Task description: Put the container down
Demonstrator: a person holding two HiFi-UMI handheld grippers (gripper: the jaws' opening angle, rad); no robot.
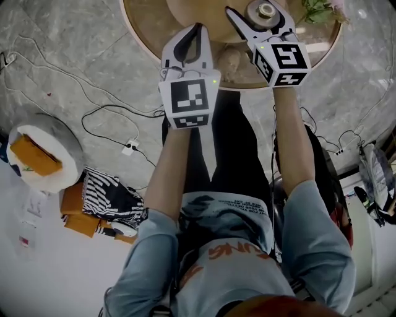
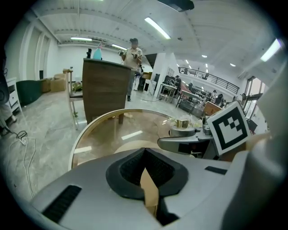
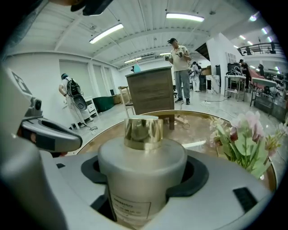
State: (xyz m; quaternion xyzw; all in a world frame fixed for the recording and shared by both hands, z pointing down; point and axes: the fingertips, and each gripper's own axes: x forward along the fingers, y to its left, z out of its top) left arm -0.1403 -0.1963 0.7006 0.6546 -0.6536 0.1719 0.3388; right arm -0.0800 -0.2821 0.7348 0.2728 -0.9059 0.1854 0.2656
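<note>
From the head view, both claws reach over a round glass-topped table point(image 1: 143, 32) on a grey marble floor point(image 1: 68, 59), with cables point(image 1: 105, 114) trailing on the floor behind the left claw point(image 1: 198, 30). The right claw point(image 1: 262, 15) grips the container point(image 1: 267, 10).

In the left gripper view, the left claw's jaws are pressed together at the tips. The table lies just ahead, and a wooden cabinet point(image 2: 105, 90) and a standing person point(image 2: 133, 54) are farther off.

In the right gripper view, the jaws pinch the pale, gold-capped container upright. Flowers point(image 3: 245, 134) stand just right of the claw, under a bright ceiling with strip lights point(image 3: 182, 17). Whether the container's base touches the table cannot be told.
</note>
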